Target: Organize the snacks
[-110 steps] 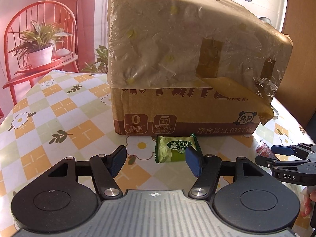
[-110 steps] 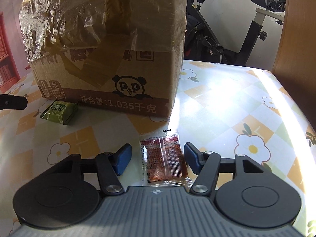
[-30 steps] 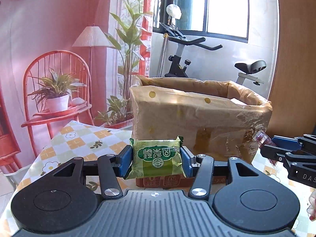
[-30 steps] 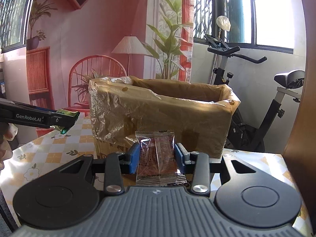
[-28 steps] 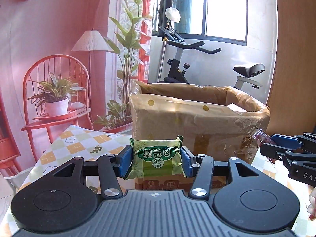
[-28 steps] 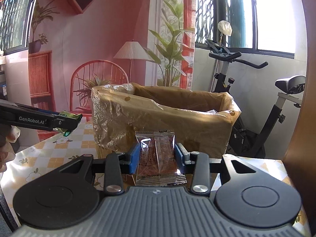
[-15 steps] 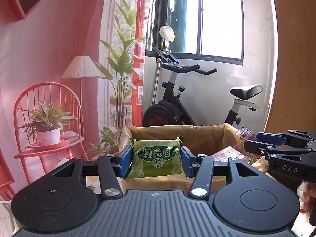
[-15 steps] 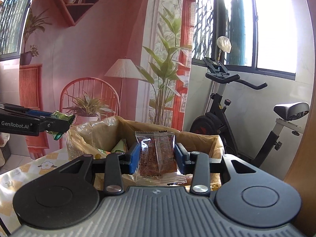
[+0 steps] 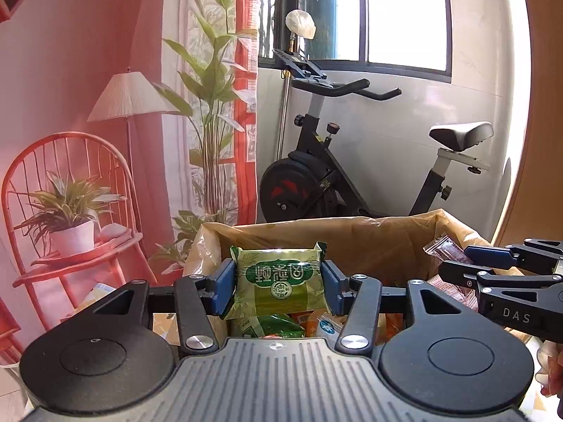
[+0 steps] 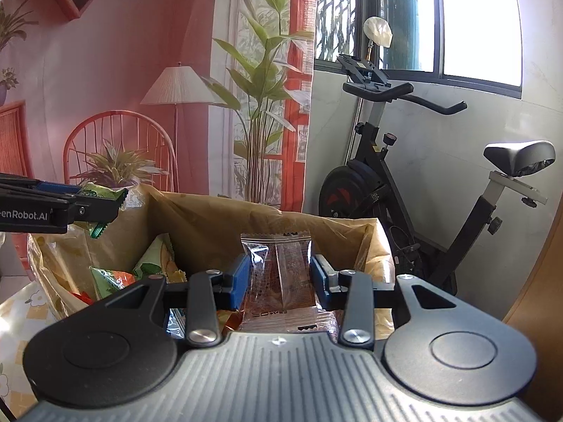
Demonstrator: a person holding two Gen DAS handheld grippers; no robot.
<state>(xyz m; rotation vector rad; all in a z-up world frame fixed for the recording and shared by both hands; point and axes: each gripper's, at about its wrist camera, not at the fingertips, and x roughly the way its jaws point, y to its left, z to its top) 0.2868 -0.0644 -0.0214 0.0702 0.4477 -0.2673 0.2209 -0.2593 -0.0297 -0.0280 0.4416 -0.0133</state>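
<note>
My left gripper (image 9: 278,286) is shut on a green snack packet (image 9: 278,281), held upright over the open cardboard box (image 9: 352,239). My right gripper (image 10: 279,277) is shut on a clear packet of reddish-brown snack (image 10: 279,270) above the same box (image 10: 218,225). Several colourful snack packs (image 10: 151,267) lie inside the box. In the left wrist view the right gripper (image 9: 457,263) reaches in from the right with its packet (image 9: 445,251). The left gripper (image 10: 105,207) shows at the left edge of the right wrist view, over the box's left rim, with the green packet (image 10: 102,193).
The box stands on a table with a flowered checked cloth (image 10: 17,313). Behind it are an exercise bike (image 9: 334,176), a tall plant (image 9: 211,105), a floor lamp (image 9: 126,98) and a red chair with a potted plant (image 9: 70,211). A wooden panel (image 10: 542,299) rises at the right.
Both grippers have risen and moved forward with their packets, from in front of the box's side to above its open top. The snacks inside the box have come into view.
</note>
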